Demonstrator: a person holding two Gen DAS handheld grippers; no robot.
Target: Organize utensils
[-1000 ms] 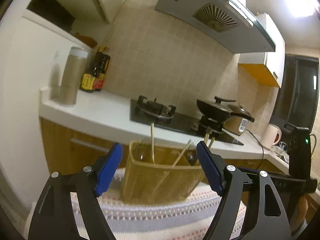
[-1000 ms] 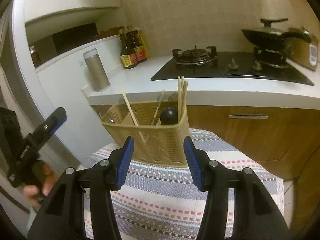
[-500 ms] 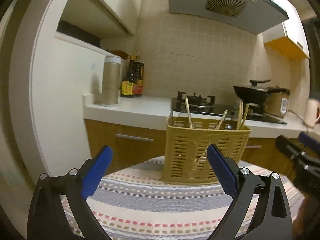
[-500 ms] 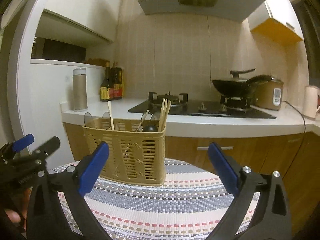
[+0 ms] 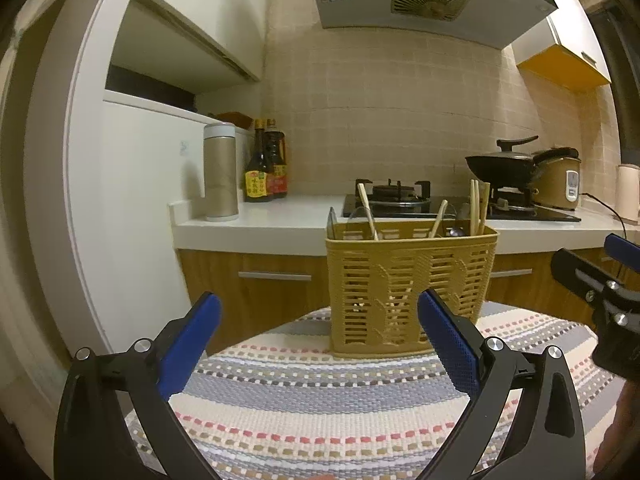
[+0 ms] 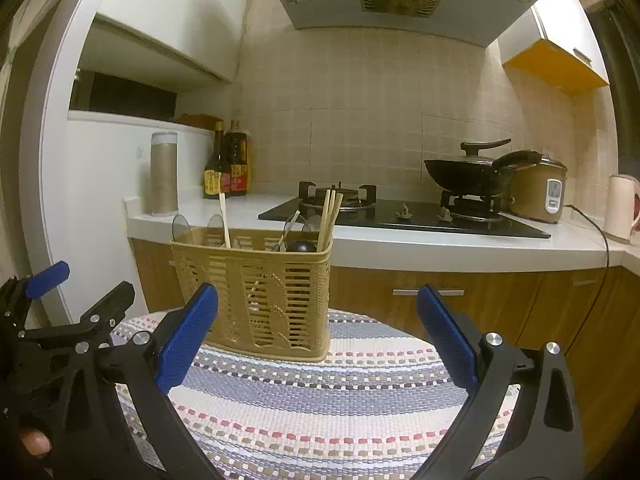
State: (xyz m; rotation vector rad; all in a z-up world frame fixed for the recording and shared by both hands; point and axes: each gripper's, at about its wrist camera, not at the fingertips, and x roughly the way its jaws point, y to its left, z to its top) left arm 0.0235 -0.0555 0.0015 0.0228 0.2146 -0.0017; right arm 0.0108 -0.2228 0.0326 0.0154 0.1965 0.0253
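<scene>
A tan slotted utensil basket (image 5: 408,288) stands upright on a round table with a striped woven cloth (image 5: 320,408). It holds wooden chopsticks (image 5: 478,206), a wooden stick (image 5: 367,210) and spoons. The basket also shows in the right wrist view (image 6: 260,296), with chopsticks (image 6: 330,216) and a dark ladle (image 6: 300,246). My left gripper (image 5: 318,348) is open and empty, in front of the basket. My right gripper (image 6: 318,344) is open and empty, to the basket's right. Each gripper shows at the edge of the other view (image 5: 592,280) (image 6: 60,308).
Behind the table runs a white counter (image 5: 260,224) with wooden cabinets below. On it stand a tan canister (image 5: 221,178), two sauce bottles (image 5: 266,174), a gas hob (image 6: 400,212) with a black wok (image 6: 468,172), a rice cooker (image 6: 540,190) and a white kettle (image 6: 622,206).
Both grippers have pulled back from the basket and levelled out. The right gripper's jaws have opened wider. The basket has stayed put on the cloth.
</scene>
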